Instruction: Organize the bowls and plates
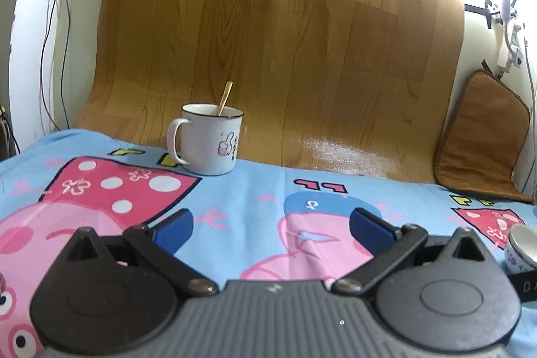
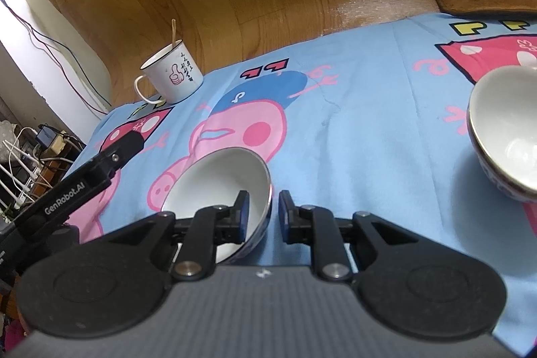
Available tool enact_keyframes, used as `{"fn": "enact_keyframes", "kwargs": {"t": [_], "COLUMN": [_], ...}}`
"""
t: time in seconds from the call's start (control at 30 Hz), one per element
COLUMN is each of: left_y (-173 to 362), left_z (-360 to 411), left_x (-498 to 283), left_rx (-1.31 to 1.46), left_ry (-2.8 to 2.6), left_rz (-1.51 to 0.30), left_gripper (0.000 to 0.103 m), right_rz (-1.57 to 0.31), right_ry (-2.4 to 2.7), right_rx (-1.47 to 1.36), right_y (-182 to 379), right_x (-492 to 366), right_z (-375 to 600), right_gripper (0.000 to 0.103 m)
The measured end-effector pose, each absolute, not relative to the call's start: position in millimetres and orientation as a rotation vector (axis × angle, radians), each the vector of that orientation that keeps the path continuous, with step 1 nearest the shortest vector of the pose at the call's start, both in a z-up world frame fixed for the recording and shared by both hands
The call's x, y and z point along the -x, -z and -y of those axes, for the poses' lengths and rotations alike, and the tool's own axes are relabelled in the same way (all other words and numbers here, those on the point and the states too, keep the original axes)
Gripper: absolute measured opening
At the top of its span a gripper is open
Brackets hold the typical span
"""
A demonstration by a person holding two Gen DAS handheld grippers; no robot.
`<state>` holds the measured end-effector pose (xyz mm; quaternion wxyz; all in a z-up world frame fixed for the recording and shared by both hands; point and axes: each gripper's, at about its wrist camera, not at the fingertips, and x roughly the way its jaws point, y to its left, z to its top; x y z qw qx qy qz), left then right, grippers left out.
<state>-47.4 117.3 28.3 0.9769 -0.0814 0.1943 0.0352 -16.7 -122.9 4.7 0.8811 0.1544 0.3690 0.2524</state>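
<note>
Right now my right claw [image 2: 263, 210] straddles the near bowl's [image 2: 214, 187] rim, pads slightly parted; my left claw [image 1: 272, 225] gapes empty toward twelve o'clock.

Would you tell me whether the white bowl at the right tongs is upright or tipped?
Tipped: the white bowl leans on the blue cartoon cloth, its rim between the right tongs.

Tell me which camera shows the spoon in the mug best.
The left wrist view: the mug stands upright and centred, the gold spoon leaning clear above its rim. The right wrist view shows both smaller, tilted, off to the left.
</note>
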Motion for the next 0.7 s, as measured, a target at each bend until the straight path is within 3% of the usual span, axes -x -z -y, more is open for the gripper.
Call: {"fn": "enact_keyframes", "kwargs": {"t": [0.7], "left_y": [-24], "left_z": [-119], "left_x": [41], "left_rx": [0.171], "left_ry": [-0.080], "left_rz": [-0.461], "left_gripper": [0.103], "right_rz": [-0.730], "right_ry": [-0.506], "right_rx": [-0.360], "right_y": [-12], "right_x": [37], "right_z": [147], "right_gripper": [0.032]}}
